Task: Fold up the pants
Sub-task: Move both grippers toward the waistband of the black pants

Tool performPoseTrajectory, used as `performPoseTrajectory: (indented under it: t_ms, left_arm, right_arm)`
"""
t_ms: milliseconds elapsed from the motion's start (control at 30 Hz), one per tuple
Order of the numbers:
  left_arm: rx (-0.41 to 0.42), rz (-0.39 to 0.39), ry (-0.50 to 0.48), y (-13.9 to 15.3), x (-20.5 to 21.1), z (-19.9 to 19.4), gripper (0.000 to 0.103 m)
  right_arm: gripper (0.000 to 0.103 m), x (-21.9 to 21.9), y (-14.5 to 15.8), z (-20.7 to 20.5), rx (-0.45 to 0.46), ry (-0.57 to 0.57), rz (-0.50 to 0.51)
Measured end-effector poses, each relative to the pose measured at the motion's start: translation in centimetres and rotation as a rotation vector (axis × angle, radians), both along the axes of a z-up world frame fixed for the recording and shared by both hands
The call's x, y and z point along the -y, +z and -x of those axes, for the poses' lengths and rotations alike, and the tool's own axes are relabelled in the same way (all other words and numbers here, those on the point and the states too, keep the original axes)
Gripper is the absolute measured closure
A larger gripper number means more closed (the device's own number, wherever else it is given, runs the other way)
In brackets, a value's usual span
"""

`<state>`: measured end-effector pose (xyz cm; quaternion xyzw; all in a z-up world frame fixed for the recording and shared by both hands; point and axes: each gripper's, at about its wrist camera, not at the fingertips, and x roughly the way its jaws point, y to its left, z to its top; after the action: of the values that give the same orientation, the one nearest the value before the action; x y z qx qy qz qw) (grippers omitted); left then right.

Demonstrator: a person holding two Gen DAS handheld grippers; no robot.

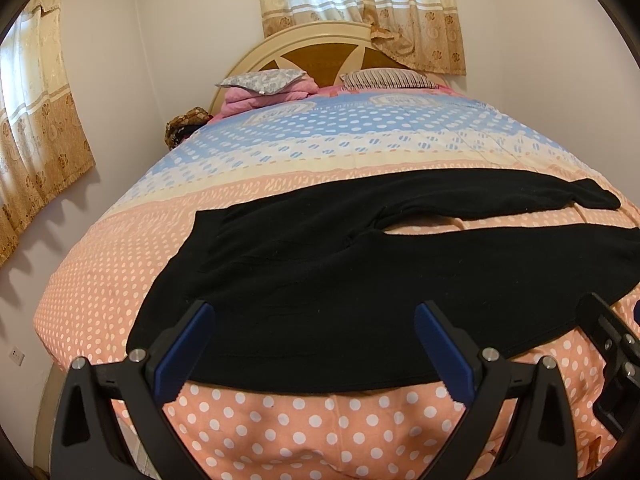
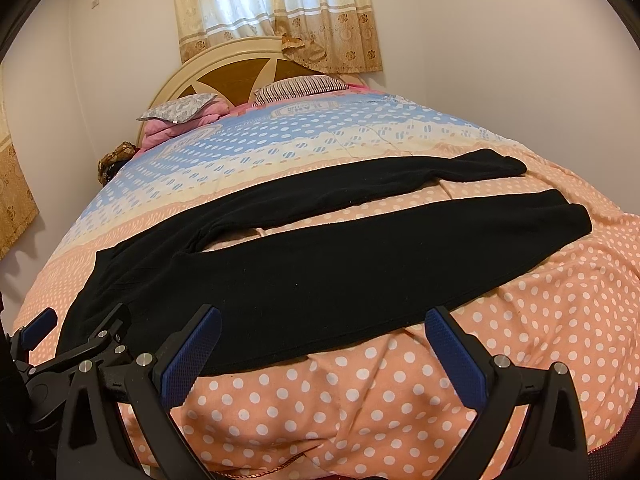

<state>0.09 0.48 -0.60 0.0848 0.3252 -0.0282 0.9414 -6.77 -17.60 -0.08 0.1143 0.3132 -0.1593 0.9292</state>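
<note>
Black pants (image 1: 320, 264) lie flat across the bed, waistband at the left, both legs stretched to the right with a gap between them. They also show in the right wrist view (image 2: 320, 264). My left gripper (image 1: 314, 320) is open, hovering over the near edge of the pants by the hip part. My right gripper (image 2: 324, 326) is open over the near edge of the near leg. The right gripper shows at the right edge of the left wrist view (image 1: 612, 344); the left gripper shows at the left of the right wrist view (image 2: 80, 336). Neither holds cloth.
The bed has a polka-dot quilt (image 1: 312, 424), pink near me and blue farther back. Pillows (image 1: 264, 80) and a pink blanket lie by the headboard (image 1: 320, 46). Curtains (image 1: 360, 8) hang behind it. A wall runs along the left of the bed.
</note>
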Motion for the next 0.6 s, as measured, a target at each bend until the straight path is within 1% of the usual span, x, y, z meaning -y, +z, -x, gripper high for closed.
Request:
performPoseTrajectory:
  t_ms: [233, 367, 600]
  left_arm:
    - [-0.015, -0.003, 0.004, -0.4, -0.5, -0.5, 0.001]
    - [-0.030, -0.007, 0.011, -0.7, -0.6, -0.9, 0.001]
    - [-0.060, -0.007, 0.025, -1.1, -1.2, -2.6, 0.001]
  right_arm:
    - [0.001, -0.3, -0.1, 0.3, -0.003, -0.001, 0.001]
    - [0.001, -0.6, -0.9, -0.6, -0.012, -0.001, -0.007]
    - [0.001, -0.1, -1.5, -1.9, -0.068, 0.000, -0.029]
